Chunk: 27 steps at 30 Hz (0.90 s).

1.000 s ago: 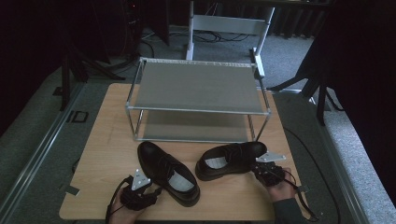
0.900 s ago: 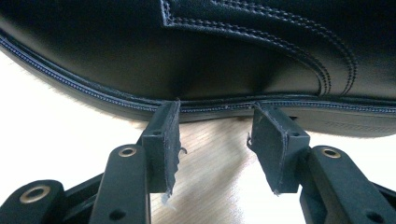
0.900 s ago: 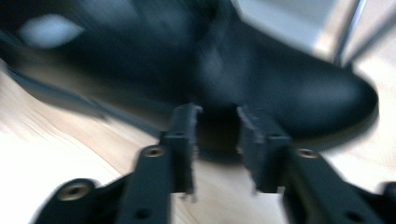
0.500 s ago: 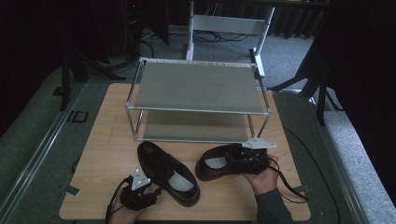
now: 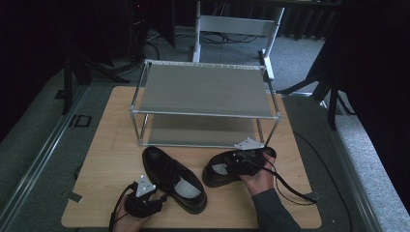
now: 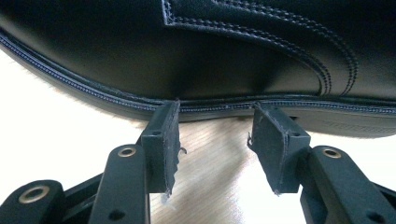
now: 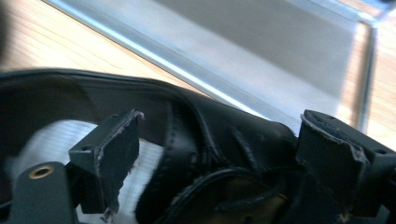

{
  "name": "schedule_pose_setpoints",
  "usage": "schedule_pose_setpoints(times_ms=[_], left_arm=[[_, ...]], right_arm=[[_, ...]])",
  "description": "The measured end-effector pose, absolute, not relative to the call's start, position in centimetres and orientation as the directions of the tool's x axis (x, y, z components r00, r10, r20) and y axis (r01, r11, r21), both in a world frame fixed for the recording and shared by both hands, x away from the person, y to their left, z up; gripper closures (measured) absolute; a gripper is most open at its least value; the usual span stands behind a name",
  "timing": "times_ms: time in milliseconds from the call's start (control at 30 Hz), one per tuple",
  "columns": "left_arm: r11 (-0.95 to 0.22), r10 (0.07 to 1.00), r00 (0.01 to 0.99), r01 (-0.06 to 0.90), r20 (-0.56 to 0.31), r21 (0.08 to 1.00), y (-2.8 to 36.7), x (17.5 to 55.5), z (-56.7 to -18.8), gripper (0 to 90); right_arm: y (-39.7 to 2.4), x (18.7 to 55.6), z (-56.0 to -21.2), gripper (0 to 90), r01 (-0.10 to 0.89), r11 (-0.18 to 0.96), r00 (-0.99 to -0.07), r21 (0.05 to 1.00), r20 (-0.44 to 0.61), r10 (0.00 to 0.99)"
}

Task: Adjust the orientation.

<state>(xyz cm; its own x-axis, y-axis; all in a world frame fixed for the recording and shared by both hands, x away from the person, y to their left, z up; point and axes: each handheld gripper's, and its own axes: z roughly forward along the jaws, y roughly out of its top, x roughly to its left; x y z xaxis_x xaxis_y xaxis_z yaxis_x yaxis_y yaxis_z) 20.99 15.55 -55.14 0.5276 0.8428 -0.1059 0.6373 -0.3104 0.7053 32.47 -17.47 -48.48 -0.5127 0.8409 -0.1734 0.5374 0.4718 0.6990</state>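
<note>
The right gripper (image 5: 244, 162) had its jaws spread wide astride the collar of the right shoe (image 5: 220, 171): in the right gripper view one pad (image 7: 119, 156) sat inside the opening over the pale insole (image 7: 56, 135), while the other (image 7: 334, 163) stood outside the black leather wall, with no sign yet of a pinch. Judging from that, the step in hand was taking hold of this shoe, probably to lift it onto the metal rack (image 5: 205, 89) just beyond the fingertips; the next move would call for closing on the collar, then raising the shoe clear of the rack's front rail (image 7: 196, 70), which ran close ahead of the jaws. The left gripper (image 6: 215, 140) was likewise open, its pads (image 6: 163, 140) parted and their tips touching the welt of the left shoe (image 6: 210, 56), gripping nothing, bare wood showing between them. In the high view that shoe (image 5: 171, 176) lay slantwise just beside the left gripper (image 5: 142, 198), its toe pointing away toward the rack. The rack's lower shelf (image 5: 200, 130) looked free, though its front posts and the low top shelf could crowd an entry. All stood on the wooden table (image 5: 106, 145).
</note>
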Motion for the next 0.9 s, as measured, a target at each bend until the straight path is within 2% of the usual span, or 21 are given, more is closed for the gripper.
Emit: schedule_pose_setpoints(times_ms=[133,267,533,800,833,900], left_arm=[[-0.310,0.844,0.526,0.637,-0.104,0.706,15.5,21.0,-55.1,52.1],[-0.310,0.843,0.527,0.637,-0.106,0.706,15.6,21.0,-55.1,52.1],[-0.310,0.844,0.527,0.638,-0.106,0.705,15.5,21.0,-55.1,52.1],[-0.307,0.843,0.526,0.638,-0.109,0.706,15.6,21.0,-55.2,52.0],[-0.306,0.844,0.525,0.639,-0.110,0.706,15.6,21.0,-55.2,52.0],[-0.306,0.844,0.525,0.639,-0.110,0.706,15.6,21.0,-55.2,51.9]], right_arm=[[-17.1,32.9,-49.3,13.0,0.597,0.525,-0.452,0.607,-0.286,0.845],[-17.9,32.0,-49.0,16.6,0.613,0.493,-0.438,0.617,-0.253,0.862],[-20.9,29.6,-48.4,14.4,0.621,0.464,-0.464,0.631,-0.181,0.867],[-23.0,27.4,-48.3,12.2,0.628,0.489,-0.480,0.605,-0.194,0.856],[-23.7,26.9,-48.4,15.3,0.635,0.512,-0.469,0.579,-0.238,0.850],[-24.8,26.8,-48.6,18.5,0.657,0.478,-0.433,0.582,-0.227,0.872]])
